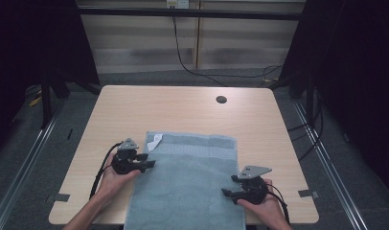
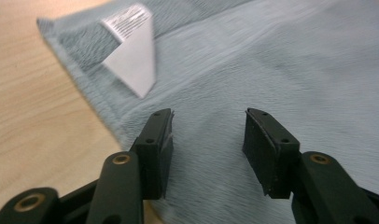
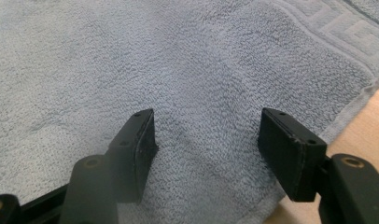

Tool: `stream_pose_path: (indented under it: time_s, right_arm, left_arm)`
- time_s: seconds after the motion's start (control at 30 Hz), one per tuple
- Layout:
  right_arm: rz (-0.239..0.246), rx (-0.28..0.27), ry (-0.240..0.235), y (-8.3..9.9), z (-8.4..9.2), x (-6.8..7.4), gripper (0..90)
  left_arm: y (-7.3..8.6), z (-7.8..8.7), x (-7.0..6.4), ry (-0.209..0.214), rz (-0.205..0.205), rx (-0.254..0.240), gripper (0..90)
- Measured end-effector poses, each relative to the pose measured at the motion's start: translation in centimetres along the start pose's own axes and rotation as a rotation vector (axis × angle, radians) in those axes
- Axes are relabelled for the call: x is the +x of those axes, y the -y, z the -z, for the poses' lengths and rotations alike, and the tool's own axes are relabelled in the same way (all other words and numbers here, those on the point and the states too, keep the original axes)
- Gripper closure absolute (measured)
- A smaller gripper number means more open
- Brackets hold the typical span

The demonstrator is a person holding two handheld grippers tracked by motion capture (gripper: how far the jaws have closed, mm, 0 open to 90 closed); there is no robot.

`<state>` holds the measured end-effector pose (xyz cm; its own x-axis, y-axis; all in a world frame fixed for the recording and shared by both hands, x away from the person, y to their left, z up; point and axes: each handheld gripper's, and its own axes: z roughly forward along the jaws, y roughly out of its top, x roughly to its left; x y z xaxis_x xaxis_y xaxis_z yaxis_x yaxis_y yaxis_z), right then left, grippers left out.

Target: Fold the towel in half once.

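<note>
A pale blue-grey towel (image 1: 188, 177) lies spread flat on the wooden table (image 1: 183, 108), hanging over the near edge. A white label (image 1: 155, 141) sticks up at its far left corner. My left gripper (image 1: 152, 163) hovers at the towel's left edge, pointing right, jaws apart with nothing between them. In the left gripper view the towel (image 2: 271, 70) and its label (image 2: 134, 60) lie ahead of the open left gripper (image 2: 208, 140). My right gripper (image 1: 224, 192) sits over the towel's right edge, pointing left. In the right gripper view the open right gripper (image 3: 206, 140) has only towel (image 3: 155, 70) beneath it.
A round cable hole (image 1: 221, 99) sits in the table's far right part. Bare wood lies beyond the towel and on both sides of it. Dark curtains stand left and right, and cables run across the floor behind the table.
</note>
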<state>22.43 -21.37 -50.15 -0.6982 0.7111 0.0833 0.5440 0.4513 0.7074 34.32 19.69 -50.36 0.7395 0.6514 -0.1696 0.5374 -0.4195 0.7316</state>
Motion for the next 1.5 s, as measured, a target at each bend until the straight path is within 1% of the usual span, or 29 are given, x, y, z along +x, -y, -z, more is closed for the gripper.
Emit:
stream_pose_path:
  time_s: [0.03, 0.13, 0.23, 0.33, 0.37, 0.4, 0.43, 0.5, 0.57, 0.6, 0.63, 0.67, 0.7, 0.73, 0.83, 0.87, 0.9, 0.93, 1.0, 1.07, 1.17, 1.2, 1.27, 1.3, 1.33, 1.37, 1.4, 1.47, 1.5]
  right_arm:
    - [0.004, 0.0, -0.004, 0.0, 0.0, 0.0, 36.6]
    - [0.006, 0.0, -0.021, 0.3, 0.3, 0.4, 36.6]
    - [-0.012, 0.007, -0.048, 0.6, 0.7, 0.7, 36.9]
    - [-0.021, 0.022, -0.065, 0.5, 0.9, 0.8, 38.8]
    - [-0.021, 0.024, -0.085, 0.3, 0.9, 0.4, 40.3]
    - [-0.037, 0.012, -0.101, 0.1, 0.8, 0.0, 40.1]
    - [-0.051, -0.005, -0.101, -0.2, 0.8, -0.6, 40.3]
    - [-0.066, -0.023, -0.076, -1.2, 0.4, -1.9, 40.7]
    - [-0.076, -0.024, -0.052, -2.3, -0.4, -3.5, 42.4]
    - [-0.08, -0.025, -0.036, -2.9, -0.9, -4.3, 43.5]
    - [-0.084, -0.032, -0.021, -3.5, -1.4, -5.0, 43.0]
    - [-0.087, -0.028, -0.003, -4.1, -2.0, -5.7, 42.1]
    - [-0.092, -0.029, 0.013, -4.6, -2.4, -6.3, 41.5]
    - [-0.097, -0.033, 0.017, -5.2, -2.9, -7.0, 40.8]
    - [-0.099, -0.044, 0.048, -6.2, -4.0, -8.4, 38.5]
    - [-0.105, -0.049, 0.049, -6.4, -4.4, -8.7, 37.0]
    - [-0.113, -0.05, 0.055, -6.5, -4.6, -9.0, 36.2]
    - [-0.107, -0.05, 0.075, -6.6, -4.9, -9.3, 34.5]
    - [-0.12, -0.053, 0.082, -6.5, -5.2, -9.5, 33.6]
    - [-0.122, -0.03, 0.086, -6.3, -5.5, -9.5, 31.2]
    - [-0.112, -0.036, 0.087, -6.0, -5.7, -9.4, 29.7]
    - [-0.099, -0.034, 0.099, -5.9, -5.8, -9.2, 29.3]
    - [-0.056, -0.026, 0.142, -5.9, -6.0, -8.5, 29.1]
    - [-0.054, -0.038, 0.145, -5.8, -6.1, -8.3, 29.2]
    - [-0.06, -0.041, 0.144, -5.7, -6.1, -8.2, 29.5]
    - [-0.055, -0.04, 0.143, -5.7, -6.0, -8.1, 30.0]
    - [-0.051, -0.035, 0.139, -5.7, -6.0, -8.1, 32.9]
    - [-0.039, -0.028, 0.116, -5.8, -5.8, -7.9, 43.6]
    - [-0.031, -0.028, 0.108, -5.8, -5.7, -7.8, 47.9]
  left_arm:
    - [0.1, 0.0, 0.0, -0.001, 0.004, -0.006, 54.4]
    - [0.5, 0.6, -1.0, -0.004, -0.046, 0.024, 53.9]
    - [1.7, 1.7, -2.0, 0.006, -0.064, 0.031, 53.8]
    - [2.4, 2.7, -2.3, 0.053, -0.05, 0.041, 53.1]
    - [2.5, 3.0, -2.1, 0.066, -0.045, 0.046, 52.6]
    - [2.4, 3.2, -1.9, 0.082, -0.041, 0.04, 53.0]
    - [2.2, 3.3, -1.5, 0.095, -0.023, 0.021, 53.5]
    - [1.5, 3.3, -0.8, 0.071, 0.006, 0.008, 53.0]
    - [0.5, 3.2, -0.1, 0.043, -0.005, 0.0, 53.0]
    - [0.0, 2.9, 0.3, 0.036, 0.004, -0.006, 53.0]
    - [-0.4, 2.8, 0.8, 0.03, 0.018, -0.031, 53.0]
    - [-0.9, 2.5, 1.2, 0.029, 0.029, -0.038, 52.9]
    - [-1.3, 2.3, 1.6, 0.011, 0.027, -0.054, 52.4]
    - [-1.7, 1.9, 2.0, 0.005, 0.043, -0.054, 52.1]
    - [-2.4, 0.8, 3.5, -0.005, 0.066, -0.052, 49.1]
    - [-2.5, 0.5, 3.8, -0.007, 0.075, -0.054, 47.2]
    - [-2.6, 0.2, 4.2, -0.013, 0.098, -0.056, 46.2]
    - [-2.5, 0.1, 4.3, -0.02, 0.099, -0.054, 44.9]
    - [-2.2, -0.1, 4.3, -0.026, 0.094, -0.04, 44.3]
    - [-1.9, -0.1, 4.2, -0.02, 0.085, -0.029, 42.1]
    - [-1.4, -0.1, 3.8, -0.018, 0.051, -0.008, 38.2]
    - [-1.4, -0.1, 3.6, -0.016, 0.044, -0.005, 35.8]
    - [-1.3, 0.0, 3.4, -0.039, 0.014, 0.009, 34.6]
    - [-1.2, -0.1, 3.3, -0.025, 0.017, 0.005, 33.6]
    - [-1.2, 0.0, 3.3, -0.016, 0.001, 0.019, 32.6]
    - [-1.1, -0.1, 3.2, -0.027, -0.008, 0.026, 31.8]
    - [-1.1, -0.1, 3.0, -0.024, -0.017, 0.022, 31.5]
    - [-1.0, 0.0, 2.7, -0.026, -0.033, 0.014, 30.9]
    - [-0.9, 0.0, 2.7, -0.019, -0.032, 0.012, 30.9]
